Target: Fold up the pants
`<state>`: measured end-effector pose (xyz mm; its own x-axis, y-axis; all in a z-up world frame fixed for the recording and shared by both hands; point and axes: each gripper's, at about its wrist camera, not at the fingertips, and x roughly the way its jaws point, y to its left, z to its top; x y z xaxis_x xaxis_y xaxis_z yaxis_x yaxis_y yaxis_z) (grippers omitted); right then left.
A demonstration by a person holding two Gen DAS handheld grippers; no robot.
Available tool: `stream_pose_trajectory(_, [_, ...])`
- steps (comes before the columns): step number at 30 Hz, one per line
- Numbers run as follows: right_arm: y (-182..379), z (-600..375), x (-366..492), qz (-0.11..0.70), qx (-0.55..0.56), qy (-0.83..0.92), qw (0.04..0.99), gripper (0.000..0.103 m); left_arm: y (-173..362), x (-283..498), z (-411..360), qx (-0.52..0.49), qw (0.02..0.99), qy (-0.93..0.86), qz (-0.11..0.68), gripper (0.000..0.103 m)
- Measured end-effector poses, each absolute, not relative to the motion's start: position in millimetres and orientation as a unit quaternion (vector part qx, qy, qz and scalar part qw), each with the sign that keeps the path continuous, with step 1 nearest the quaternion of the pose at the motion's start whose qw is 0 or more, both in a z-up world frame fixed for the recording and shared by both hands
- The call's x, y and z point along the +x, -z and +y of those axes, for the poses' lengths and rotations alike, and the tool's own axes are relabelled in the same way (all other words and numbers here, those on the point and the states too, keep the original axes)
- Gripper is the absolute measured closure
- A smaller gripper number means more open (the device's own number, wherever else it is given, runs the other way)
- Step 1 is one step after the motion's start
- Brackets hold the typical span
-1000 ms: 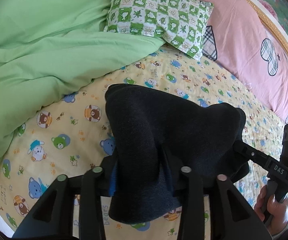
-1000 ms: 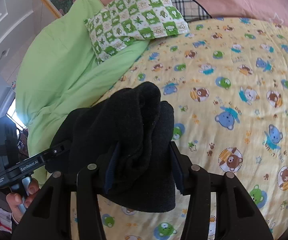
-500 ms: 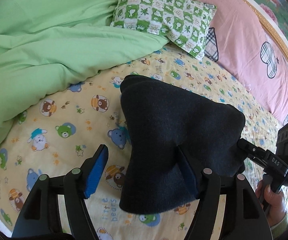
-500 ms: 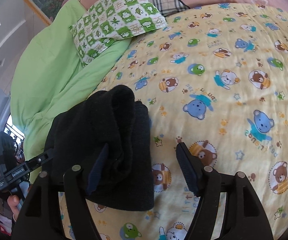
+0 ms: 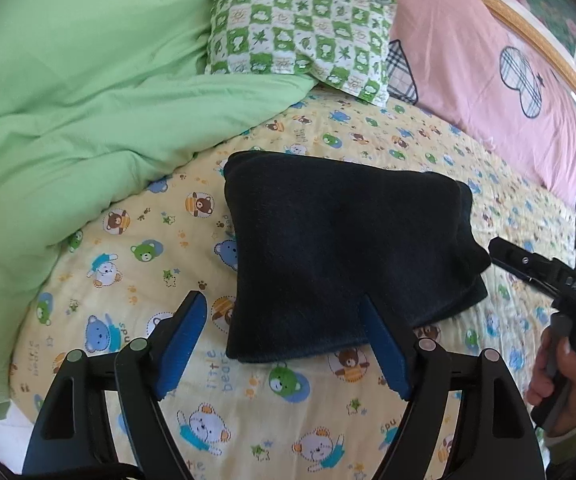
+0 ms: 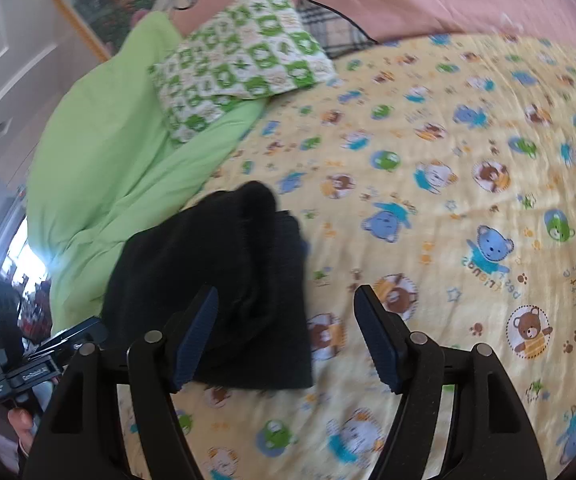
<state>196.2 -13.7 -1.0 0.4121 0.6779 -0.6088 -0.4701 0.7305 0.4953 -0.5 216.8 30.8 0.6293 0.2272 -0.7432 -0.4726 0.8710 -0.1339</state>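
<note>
On the bed, over a yellow sheet [image 5: 136, 280] printed with little bears, dark pants [image 5: 339, 256] lie folded into a thick, compact bundle. Both tongs have let go. The left gripper [image 5: 288, 340] has its blue pads spread and is opening wider; its right pad sits just beside the bundle's near edge, with bare sheet between the pads. The right gripper [image 6: 288, 332] also stands open, the bundle's near corner just by its left pad and nothing pinched.

The fold looks finished, so this seems to be the release. Next would be drawing both tools clear without snagging the cloth, perhaps patting the puffy top flat.

A green quilt [image 5: 72, 112] crowds the left side, a checked pillow [image 5: 299, 48] lies beyond, and open sheet spreads to the right.
</note>
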Motion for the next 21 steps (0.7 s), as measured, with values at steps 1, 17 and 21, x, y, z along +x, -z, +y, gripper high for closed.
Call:
stream_pose_trajectory(1, [-3, -12, 192, 0.413, 0.117, -0.352, 0.832, 0.031, -31, -1, 215, -0.157, 0.889, -0.196, 0.384, 0.024])
stream_pose_trajectory(17, [-30, 18, 121, 0.340, -0.017, -0.427, 0.838, 0.002, -28, -26, 182, -0.080, 0.887, -0.240, 0.387, 0.019])
stream_pose_trajectory(21, [-24, 25, 111, 0.338, -0.039, -0.435, 0.834, 0.002, -21, -29, 182, -0.085, 0.881, -0.235, 0.402, 0.018])
